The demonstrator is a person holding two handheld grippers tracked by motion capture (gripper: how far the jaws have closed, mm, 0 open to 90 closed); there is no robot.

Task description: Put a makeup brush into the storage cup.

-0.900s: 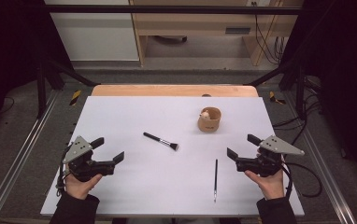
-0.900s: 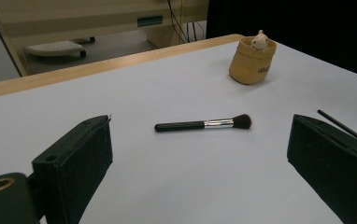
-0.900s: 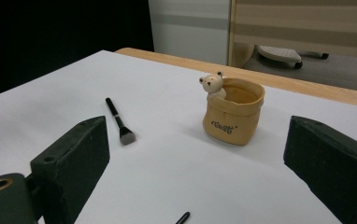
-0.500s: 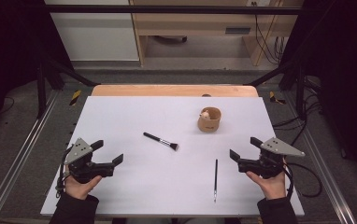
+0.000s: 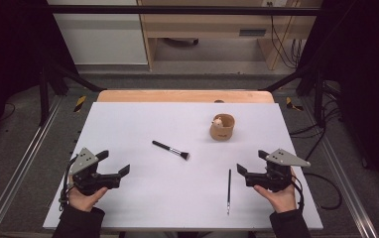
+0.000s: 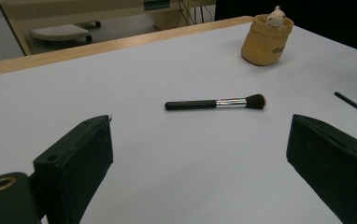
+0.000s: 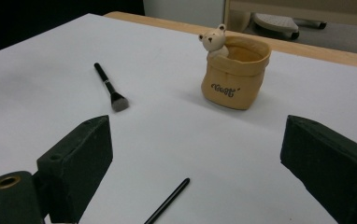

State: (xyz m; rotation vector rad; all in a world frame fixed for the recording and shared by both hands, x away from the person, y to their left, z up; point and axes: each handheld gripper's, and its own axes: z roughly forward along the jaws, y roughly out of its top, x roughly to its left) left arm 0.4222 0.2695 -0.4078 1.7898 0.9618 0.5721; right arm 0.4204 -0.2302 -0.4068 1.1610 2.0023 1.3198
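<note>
At lower left and right, each hand-held gripper [image 5: 117, 171] [image 5: 242, 171] hovers wide open and empty, poised toward brush [image 5: 170, 149] and pencil [image 5: 228, 191].

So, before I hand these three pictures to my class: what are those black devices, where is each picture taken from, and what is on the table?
A person sits at a white-covered table, holding a black two-jaw left gripper and right gripper. One camera looks down from above; the other two ride on the grippers, looking out between their jaws. On the table lie a black-handled makeup brush, a thin black stick and a tan sack-shaped pot with a small bear figure. Both grippers are open and hold nothing.
</note>
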